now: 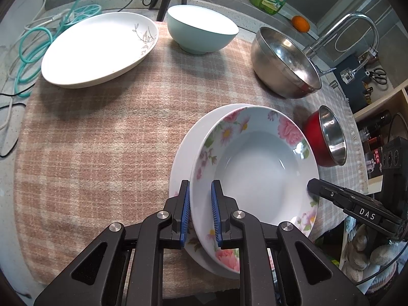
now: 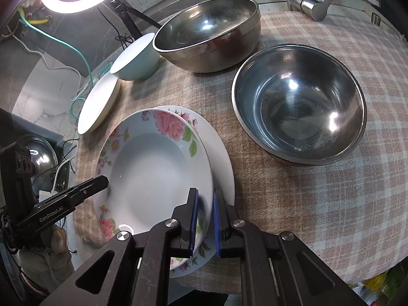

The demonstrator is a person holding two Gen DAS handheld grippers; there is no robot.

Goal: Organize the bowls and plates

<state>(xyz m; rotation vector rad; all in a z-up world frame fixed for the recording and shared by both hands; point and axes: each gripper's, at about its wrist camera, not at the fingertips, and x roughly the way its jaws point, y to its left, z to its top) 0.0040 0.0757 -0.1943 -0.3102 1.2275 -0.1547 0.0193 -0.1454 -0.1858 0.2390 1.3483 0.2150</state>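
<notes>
A plaid cloth [image 1: 102, 140] covers the counter, with a white plate [image 1: 97, 48] far left, then a mint bowl [image 1: 201, 29] and steel bowls [image 2: 298, 102]. The left gripper [image 1: 200, 211] clamps the floral deep plate [image 1: 257, 168] by its left rim; the right gripper [image 2: 205, 223] pinches its opposite rim, over a second plate [image 2: 221, 158]

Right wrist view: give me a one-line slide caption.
Both grippers clamp opposite rims of the flowered plate stacked on a second plate, beside two steel bowls.
</notes>
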